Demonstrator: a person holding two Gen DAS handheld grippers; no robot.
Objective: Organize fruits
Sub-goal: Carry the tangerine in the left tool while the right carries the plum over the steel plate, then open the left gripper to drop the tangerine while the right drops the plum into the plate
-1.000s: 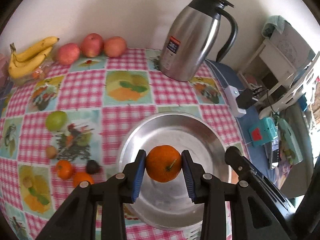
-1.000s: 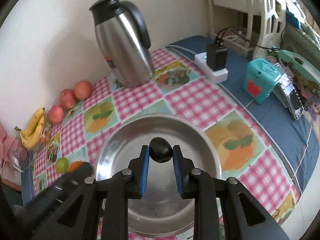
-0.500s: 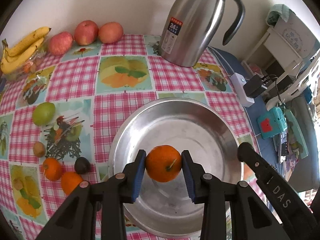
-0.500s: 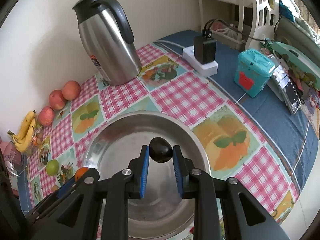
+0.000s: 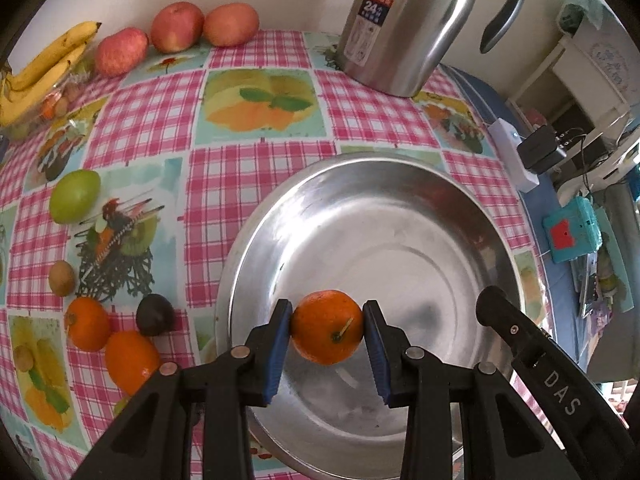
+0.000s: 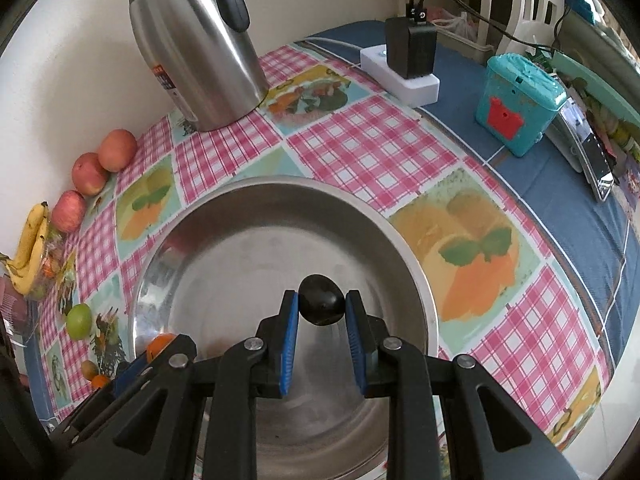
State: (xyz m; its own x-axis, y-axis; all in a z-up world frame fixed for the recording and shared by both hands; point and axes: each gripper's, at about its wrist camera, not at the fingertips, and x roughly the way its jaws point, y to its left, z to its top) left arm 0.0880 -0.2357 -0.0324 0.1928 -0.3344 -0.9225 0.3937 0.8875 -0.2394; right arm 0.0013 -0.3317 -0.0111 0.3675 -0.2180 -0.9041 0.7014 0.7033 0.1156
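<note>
While the left gripper (image 5: 327,327) pinches a mandarin (image 5: 327,326) and the right gripper (image 6: 322,306) a dark plum (image 6: 321,305), both fruits hang directly above the steel basin (image 5: 460,216), 1 release apiece.

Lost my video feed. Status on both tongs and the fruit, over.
Left tongs shut on orange, over steel bowl. Right tongs shut on dark fruit, over same bowl. Nothing lying in bowl, drop path open.

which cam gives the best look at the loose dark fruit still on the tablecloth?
Left wrist. The dark fruit sits unobstructed on the tablecloth beside two oranges. In the right wrist view, the left gripper covers that spot, so it can't be made out.
</note>
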